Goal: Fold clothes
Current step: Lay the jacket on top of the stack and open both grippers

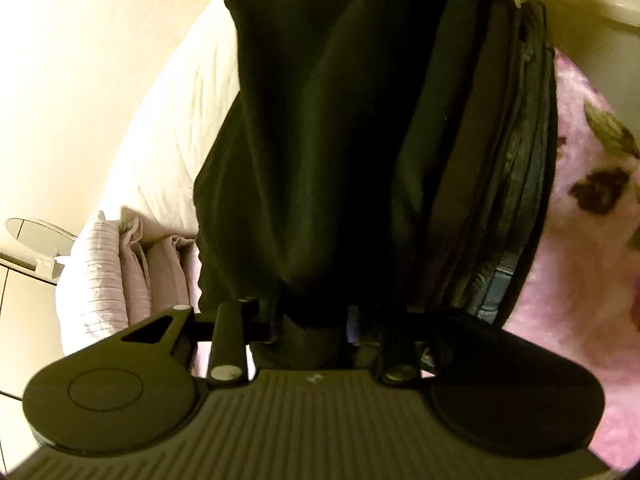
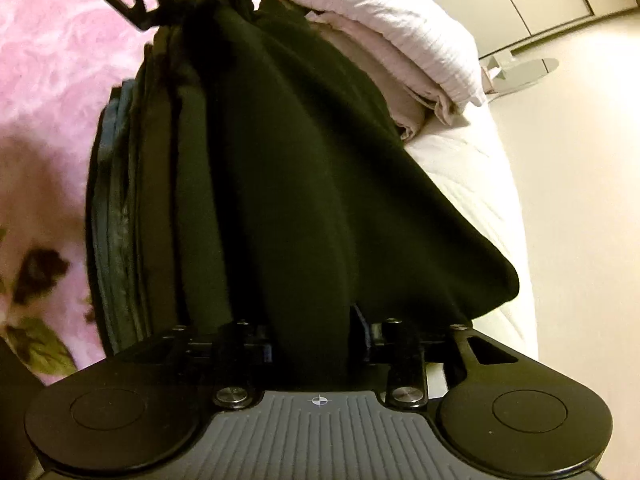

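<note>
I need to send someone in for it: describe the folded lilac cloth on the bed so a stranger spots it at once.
Start at the bed with the pink floral blanket and go to its white mattress edge. Just beyond the black garment stretched between the two grippers lies the folded lilac cloth. It is the only pale, finely striped piece; the stack beside the black garment is all dark and blue-grey.

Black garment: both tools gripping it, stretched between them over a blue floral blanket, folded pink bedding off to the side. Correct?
One slip: the blanket is pink floral, not blue, as the right wrist view shows. The rest holds: left tool and right tool both grip the black garment, folded pink bedding aside.
</note>
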`<move>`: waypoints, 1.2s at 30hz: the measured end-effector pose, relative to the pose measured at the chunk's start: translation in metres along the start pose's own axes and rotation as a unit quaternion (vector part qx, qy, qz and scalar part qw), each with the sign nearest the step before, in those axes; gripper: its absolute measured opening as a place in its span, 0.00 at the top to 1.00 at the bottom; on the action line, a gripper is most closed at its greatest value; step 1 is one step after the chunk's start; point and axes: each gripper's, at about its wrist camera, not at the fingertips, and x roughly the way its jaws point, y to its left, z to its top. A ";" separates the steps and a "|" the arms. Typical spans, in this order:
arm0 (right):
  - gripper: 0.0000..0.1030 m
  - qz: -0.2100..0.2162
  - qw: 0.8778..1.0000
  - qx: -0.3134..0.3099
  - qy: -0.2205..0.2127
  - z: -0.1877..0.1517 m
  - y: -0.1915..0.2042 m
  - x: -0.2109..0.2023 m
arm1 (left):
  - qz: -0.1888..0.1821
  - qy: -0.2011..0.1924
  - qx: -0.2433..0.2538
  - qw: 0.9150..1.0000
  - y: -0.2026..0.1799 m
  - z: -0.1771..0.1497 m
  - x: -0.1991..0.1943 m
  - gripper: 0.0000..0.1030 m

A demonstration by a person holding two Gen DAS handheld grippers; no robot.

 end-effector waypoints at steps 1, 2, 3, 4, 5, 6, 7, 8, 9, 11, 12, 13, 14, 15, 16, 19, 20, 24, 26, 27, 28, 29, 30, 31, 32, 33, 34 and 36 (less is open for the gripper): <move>0.61 0.001 1.000 0.010 0.002 -0.001 0.000 -0.003 | -0.004 0.002 -0.014 1.000 0.000 0.004 -0.005 0.71; 0.60 0.001 1.000 0.021 0.004 -0.003 0.000 -0.007 | -0.007 0.005 -0.027 1.000 0.000 0.009 -0.009 0.70; 0.59 0.001 0.999 0.032 0.006 -0.007 0.001 -0.014 | -0.011 0.007 -0.041 0.999 0.000 0.013 -0.014 0.69; 0.58 -0.001 0.999 0.038 0.010 -0.011 0.003 -0.025 | -0.016 0.010 -0.058 0.998 -0.004 0.022 -0.019 0.67; 0.58 -0.003 0.999 0.043 0.014 -0.010 0.003 -0.031 | -0.020 0.014 -0.081 0.996 -0.004 0.017 -0.024 0.66; 0.58 -0.004 0.998 0.053 0.017 -0.009 0.002 -0.036 | -0.024 0.021 -0.107 0.994 0.002 0.000 -0.029 0.65; 0.58 0.000 0.997 0.080 0.017 -0.007 0.002 -0.038 | -0.030 0.027 -0.137 0.990 0.000 -0.001 -0.041 0.65; 0.58 0.005 0.994 0.107 0.017 -0.005 0.002 -0.040 | -0.039 0.032 -0.170 0.984 0.002 0.002 -0.045 0.64; 0.58 0.009 0.991 0.134 0.017 -0.003 0.002 -0.042 | -0.046 0.034 -0.203 0.978 0.007 0.007 -0.045 0.63; 0.58 0.016 0.982 0.189 0.015 0.001 0.000 -0.046 | -0.053 0.034 -0.269 0.961 0.018 0.009 -0.051 0.62; 0.58 0.014 0.975 0.221 0.005 0.002 -0.007 -0.049 | -0.054 0.033 -0.300 0.952 0.025 0.010 -0.054 0.62; 0.58 0.011 0.968 0.252 -0.006 0.004 -0.014 -0.052 | -0.048 0.029 -0.325 0.944 0.036 0.007 -0.059 0.60; 0.58 0.004 0.960 0.279 -0.018 0.004 -0.021 -0.053 | -0.043 0.026 -0.348 0.936 0.047 0.004 -0.064 0.59; 0.58 0.001 0.952 0.305 -0.027 0.004 -0.027 -0.051 | -0.039 0.022 -0.369 0.928 0.054 0.004 -0.061 0.58; 0.58 0.002 0.943 0.333 -0.030 0.002 -0.033 -0.048 | -0.036 0.020 -0.389 0.920 0.064 0.003 -0.063 0.58; 0.58 0.048 0.899 0.435 0.006 -0.015 -0.043 -0.024 | -0.064 0.039 -0.440 0.895 0.077 -0.001 -0.041 0.58; 0.58 0.063 0.882 0.467 0.018 -0.021 -0.046 -0.016 | -0.088 0.061 -0.446 0.888 0.083 -0.003 -0.035 0.58; 0.58 0.064 0.872 0.484 0.036 -0.026 -0.048 -0.026 | -0.108 0.065 -0.439 0.890 0.080 -0.011 -0.048 0.59; 0.58 0.055 0.864 0.498 0.044 -0.029 -0.045 -0.042 | -0.111 0.058 -0.448 0.885 0.078 -0.020 -0.068 0.58; 0.57 0.047 0.858 0.509 0.052 -0.031 -0.039 -0.051 | -0.114 0.058 -0.457 0.880 0.075 -0.028 -0.077 0.58; 0.56 0.039 0.851 0.520 0.061 -0.033 -0.034 -0.060 | -0.120 0.061 -0.466 0.874 0.073 -0.037 -0.088 0.57; 0.54 0.031 0.844 0.530 0.073 -0.034 -0.027 -0.070 | -0.127 0.064 -0.474 0.869 0.069 -0.046 -0.097 0.53; 0.50 0.026 0.834 0.545 0.085 -0.035 -0.019 -0.080 | -0.133 0.067 -0.480 0.865 0.064 -0.053 -0.105 0.49; 0.42 0.021 0.824 0.559 0.096 -0.035 -0.012 -0.091 | -0.138 0.069 -0.485 0.861 0.060 -0.059 -0.114 0.43; 0.38 0.018 0.814 0.572 0.103 -0.034 -0.005 -0.101 | -0.140 0.068 -0.488 0.859 0.057 -0.064 -0.124 0.41; 0.31 0.016 0.804 0.584 0.111 -0.032 0.003 -0.111 | -0.142 0.066 -0.491 0.857 0.053 -0.068 -0.134 0.40; 0.28 0.013 0.797 0.592 0.120 -0.028 0.012 -0.123 | -0.144 0.065 -0.495 0.855 0.050 -0.073 -0.144 0.36; 0.27 0.009 0.784 0.608 0.128 -0.020 0.026 -0.144 | -0.146 0.063 -0.498 0.853 0.044 -0.079 -0.167 0.31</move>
